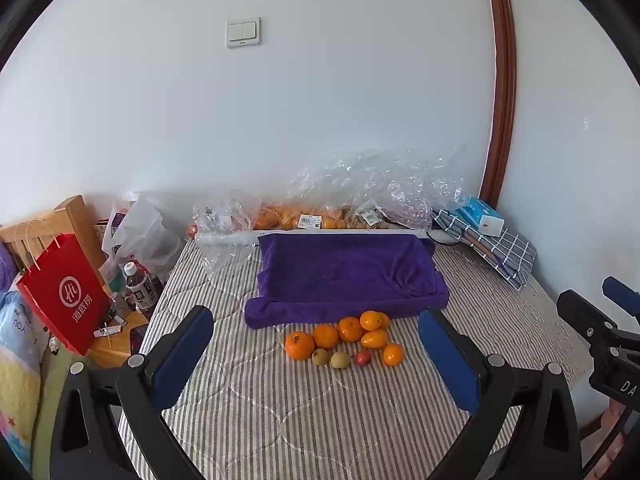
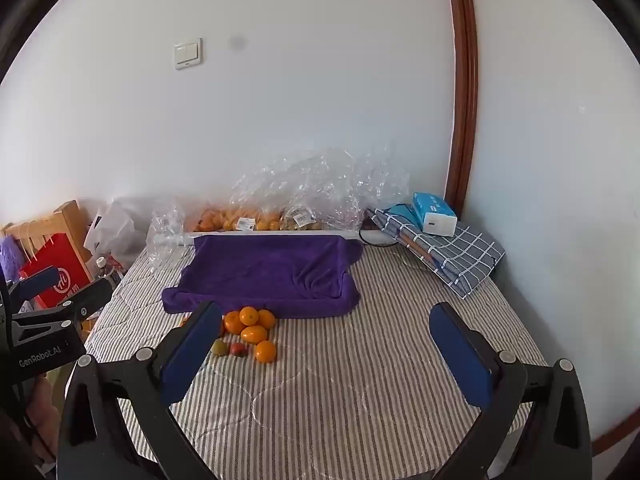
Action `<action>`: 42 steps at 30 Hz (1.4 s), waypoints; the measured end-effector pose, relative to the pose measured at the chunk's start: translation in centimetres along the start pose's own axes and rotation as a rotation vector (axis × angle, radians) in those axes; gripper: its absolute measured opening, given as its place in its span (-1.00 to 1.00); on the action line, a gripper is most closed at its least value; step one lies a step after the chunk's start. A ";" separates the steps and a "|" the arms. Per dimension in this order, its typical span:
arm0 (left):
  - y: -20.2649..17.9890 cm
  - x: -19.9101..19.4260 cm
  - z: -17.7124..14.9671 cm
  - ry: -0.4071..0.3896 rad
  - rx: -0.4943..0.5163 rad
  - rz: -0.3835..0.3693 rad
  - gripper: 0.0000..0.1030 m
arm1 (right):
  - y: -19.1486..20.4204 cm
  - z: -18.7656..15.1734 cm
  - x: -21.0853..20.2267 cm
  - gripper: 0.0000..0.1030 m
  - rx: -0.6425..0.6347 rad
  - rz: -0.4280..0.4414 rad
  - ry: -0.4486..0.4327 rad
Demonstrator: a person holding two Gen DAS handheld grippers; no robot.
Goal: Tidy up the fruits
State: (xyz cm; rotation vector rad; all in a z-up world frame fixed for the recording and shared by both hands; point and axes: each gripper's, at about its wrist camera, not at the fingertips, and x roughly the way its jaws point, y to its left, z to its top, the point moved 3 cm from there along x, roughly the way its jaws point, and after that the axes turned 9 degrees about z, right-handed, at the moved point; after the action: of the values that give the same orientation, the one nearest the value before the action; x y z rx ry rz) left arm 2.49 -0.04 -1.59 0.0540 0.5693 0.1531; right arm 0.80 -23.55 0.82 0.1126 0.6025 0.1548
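A cluster of several fruits lies on the striped bedcover in front of a purple towel (image 1: pixel 344 276): oranges (image 1: pixel 299 345), an oval yellow-orange fruit (image 1: pixel 374 338), two small greenish pears (image 1: pixel 340 359) and a small red fruit (image 1: pixel 363 357). My left gripper (image 1: pixel 316 356) is open and empty, held above the bedcover with the fruits between its fingers in view. My right gripper (image 2: pixel 324 350) is open and empty, to the right of the fruits (image 2: pixel 252 334); its left finger (image 2: pixel 192 354) hides part of the cluster. The towel (image 2: pixel 268 272) also shows in the right wrist view.
Clear plastic bags with more oranges (image 1: pixel 304 216) lie along the wall behind the towel. A checked cloth with a tissue pack (image 2: pixel 434 214) sits at the back right. A red paper bag (image 1: pixel 64 292), bottles and a wooden chair stand left of the bed.
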 end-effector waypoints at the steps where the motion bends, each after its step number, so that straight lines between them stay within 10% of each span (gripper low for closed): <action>1: 0.0 0.0 0.0 0.000 0.001 0.002 1.00 | 0.0 0.0 0.1 0.99 0.002 0.002 0.002; 42: -0.7 -0.3 0.3 0.007 0.006 -0.010 1.00 | -0.2 -0.3 0.2 0.99 0.016 0.012 -0.007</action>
State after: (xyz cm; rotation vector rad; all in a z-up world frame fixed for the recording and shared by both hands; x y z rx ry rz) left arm 2.46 -0.82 -1.22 0.0568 0.5774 0.1422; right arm 0.80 -23.71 0.39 0.1320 0.5964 0.1611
